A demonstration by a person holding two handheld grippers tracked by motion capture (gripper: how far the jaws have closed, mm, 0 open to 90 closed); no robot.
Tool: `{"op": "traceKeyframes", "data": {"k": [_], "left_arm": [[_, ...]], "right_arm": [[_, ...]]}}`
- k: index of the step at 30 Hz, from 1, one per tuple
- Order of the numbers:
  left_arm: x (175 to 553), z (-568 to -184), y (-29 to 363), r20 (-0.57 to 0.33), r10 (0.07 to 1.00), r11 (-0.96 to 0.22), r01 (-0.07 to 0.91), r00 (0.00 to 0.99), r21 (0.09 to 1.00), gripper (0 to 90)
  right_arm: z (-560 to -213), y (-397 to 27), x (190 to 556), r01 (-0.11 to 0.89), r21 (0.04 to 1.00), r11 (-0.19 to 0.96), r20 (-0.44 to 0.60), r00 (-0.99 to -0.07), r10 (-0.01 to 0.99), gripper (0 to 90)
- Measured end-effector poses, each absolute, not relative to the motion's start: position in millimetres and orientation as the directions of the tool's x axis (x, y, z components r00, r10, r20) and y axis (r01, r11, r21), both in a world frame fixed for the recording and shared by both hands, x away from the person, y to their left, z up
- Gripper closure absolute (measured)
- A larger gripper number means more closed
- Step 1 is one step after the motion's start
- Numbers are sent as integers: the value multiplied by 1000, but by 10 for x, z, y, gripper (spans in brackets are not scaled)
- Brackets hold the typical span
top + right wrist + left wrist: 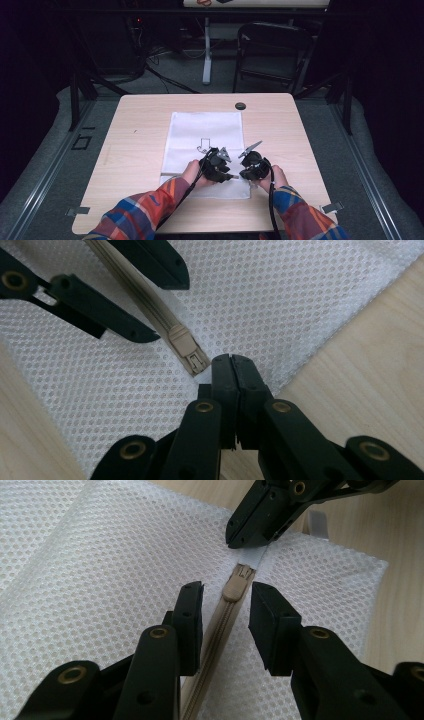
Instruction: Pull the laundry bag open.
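A: High view. Describe the workpiece and its surroundings.

B: A white mesh bag lies flat on the pale wood-grain table, rectangular, with an arrow mark printed on it. The left gripper and right gripper sit close together at the bag's near edge. A dark round grommet is set in the table beyond the bag; a black folding chair stands on the floor behind.

A: Left gripper view?

B: The mesh is a fine honeycomb weave. A beige zipper runs between the left gripper's black rectangular pads, which stand apart on either side of the zipper slider without pressing it. Ahead, the right gripper is clamped on the white fabric tab at the zipper's end.

A: Right gripper view?

B: The right gripper's jaws are together, pinching the bag edge just beside the slider. The left gripper's jaws flank the ribbed zipper tape beyond. Bare table adjoins the bag at right.
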State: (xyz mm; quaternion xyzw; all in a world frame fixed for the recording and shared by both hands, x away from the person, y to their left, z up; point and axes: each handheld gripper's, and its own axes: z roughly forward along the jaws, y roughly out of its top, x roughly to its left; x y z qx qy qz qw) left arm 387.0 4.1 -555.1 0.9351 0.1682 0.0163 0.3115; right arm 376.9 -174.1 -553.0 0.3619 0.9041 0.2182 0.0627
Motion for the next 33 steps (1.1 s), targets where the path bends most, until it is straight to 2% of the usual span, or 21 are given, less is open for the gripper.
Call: {"op": "traceKeyframes", "data": {"k": [8,13,21,29,33], "left_arm": [[3863,-5609,-50,-83,305,-755,294,949,586,699],[3860,-5642,-84,-83,317,-750,304,945,587,789],[3857,-5650,-82,-89,326,-745,314,941,589,805],[3847,-5644,-79,-87,323,-749,311,942,584,810],[3852,-5639,-71,-88,326,-749,314,941,584,811]], "right_arm": [[-5537,-1755,3768,626,449,638,51,-731,681,895],[-5539,-1749,3763,626,450,637,51,-730,681,895],[-5519,-1750,3769,635,441,635,54,-724,687,888],[-5538,-1738,3761,657,424,623,110,-720,685,900],[-5544,-1712,3742,648,431,629,85,-723,686,900]]}}
